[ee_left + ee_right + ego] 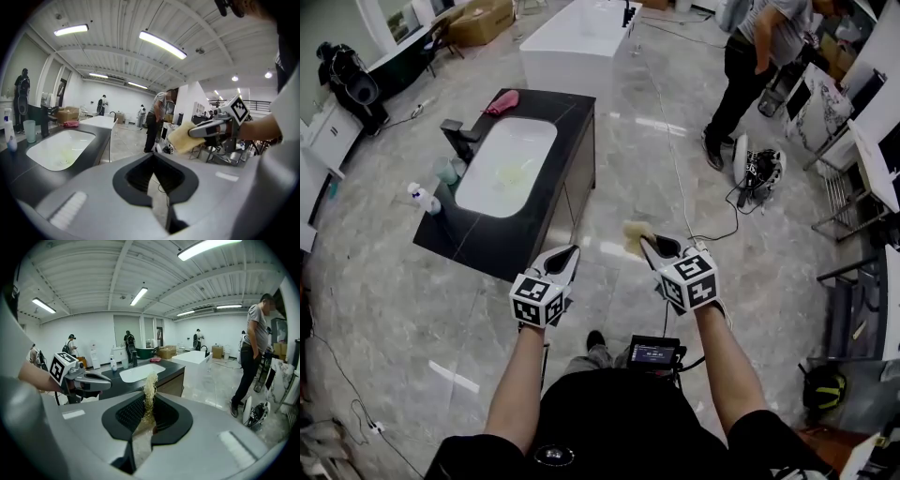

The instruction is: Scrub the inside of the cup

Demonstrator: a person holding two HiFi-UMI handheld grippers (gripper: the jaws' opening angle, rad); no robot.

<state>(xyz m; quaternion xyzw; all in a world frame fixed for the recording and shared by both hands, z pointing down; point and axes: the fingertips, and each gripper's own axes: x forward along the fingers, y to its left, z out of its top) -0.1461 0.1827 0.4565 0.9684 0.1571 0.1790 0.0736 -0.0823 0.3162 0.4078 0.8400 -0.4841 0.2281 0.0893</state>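
Plainly, right gripper [648, 246] pinches a fibrous, pale-yellow sponge [633, 234].

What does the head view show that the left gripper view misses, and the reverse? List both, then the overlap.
Head view only: the left gripper from outside with its marker cube, both forearms, and a small screen at the wearer's chest. Left gripper view only: the ceiling lights, a distant figure at the back, and the left jaws together with nothing between. Both: the white sink, the cup beside it, the standing person, and the right gripper clamped on a yellow sponge.
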